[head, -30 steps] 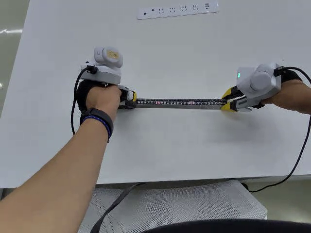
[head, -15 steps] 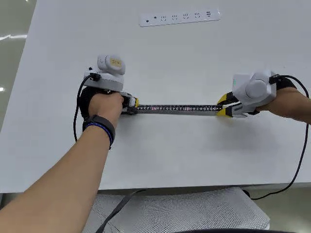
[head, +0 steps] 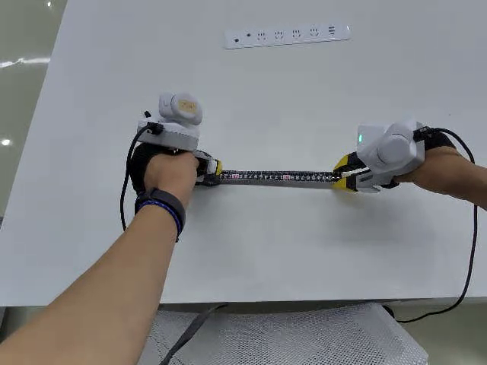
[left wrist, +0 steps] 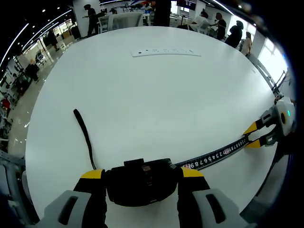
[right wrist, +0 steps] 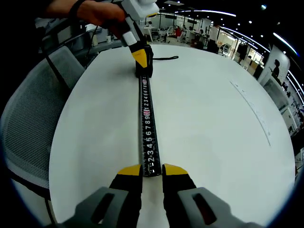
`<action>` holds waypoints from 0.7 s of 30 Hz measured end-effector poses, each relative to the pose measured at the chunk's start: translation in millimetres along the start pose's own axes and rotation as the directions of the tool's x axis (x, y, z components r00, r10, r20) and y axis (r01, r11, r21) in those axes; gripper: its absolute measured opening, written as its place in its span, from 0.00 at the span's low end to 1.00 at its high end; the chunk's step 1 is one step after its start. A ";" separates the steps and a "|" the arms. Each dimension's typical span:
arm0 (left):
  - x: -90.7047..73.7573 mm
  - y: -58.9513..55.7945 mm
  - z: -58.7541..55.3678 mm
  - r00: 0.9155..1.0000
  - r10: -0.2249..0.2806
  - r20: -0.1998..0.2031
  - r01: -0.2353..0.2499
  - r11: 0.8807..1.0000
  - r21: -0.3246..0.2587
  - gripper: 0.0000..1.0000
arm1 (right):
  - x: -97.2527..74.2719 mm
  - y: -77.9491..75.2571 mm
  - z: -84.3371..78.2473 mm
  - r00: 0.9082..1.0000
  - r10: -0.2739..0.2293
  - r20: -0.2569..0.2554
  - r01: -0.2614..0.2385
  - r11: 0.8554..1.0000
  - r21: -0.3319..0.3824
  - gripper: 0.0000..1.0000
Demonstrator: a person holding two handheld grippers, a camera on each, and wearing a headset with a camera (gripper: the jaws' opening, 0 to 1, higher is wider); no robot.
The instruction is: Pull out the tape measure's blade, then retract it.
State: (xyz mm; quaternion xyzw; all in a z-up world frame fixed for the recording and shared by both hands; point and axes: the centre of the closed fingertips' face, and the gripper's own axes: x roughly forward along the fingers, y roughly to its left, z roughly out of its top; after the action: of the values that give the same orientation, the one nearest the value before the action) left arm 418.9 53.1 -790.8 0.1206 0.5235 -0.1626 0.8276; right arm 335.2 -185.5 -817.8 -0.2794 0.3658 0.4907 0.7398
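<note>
While holding blade (head: 278,177) flat along tabletop (head: 304,91) | grips tape case (left wrist: 138,183) in closed left tongs (left wrist: 142,174) | pinches its tip in closed right tongs (right wrist: 152,169) | retraction axis: straight toward left tongs

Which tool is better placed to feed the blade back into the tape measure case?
The right tool: it pinches the blade at its tip and can travel toward the case, which the left tool clamps.
</note>
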 end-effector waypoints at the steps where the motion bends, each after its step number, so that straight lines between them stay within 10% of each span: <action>1: -0.1 0.1 0.0 1.000 0.000 0.000 0.000 1.000 0.000 0.57 | 0.8 0.2 1.1 1.000 0.000 0.001 0.000 1.000 -0.001 0.15; 21: 0.8 1.4 -0.3 1.000 0.002 0.008 -0.002 1.000 0.005 0.57 | 12.6 6.2 21.8 1.000 0.015 0.018 -0.015 1.000 -0.023 0.15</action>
State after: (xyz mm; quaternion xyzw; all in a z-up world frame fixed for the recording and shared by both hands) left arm 419.6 54.4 -791.6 0.1224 0.5196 -0.1636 0.8296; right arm 338.5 -159.9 -815.8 -0.2805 0.3555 0.5030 0.7362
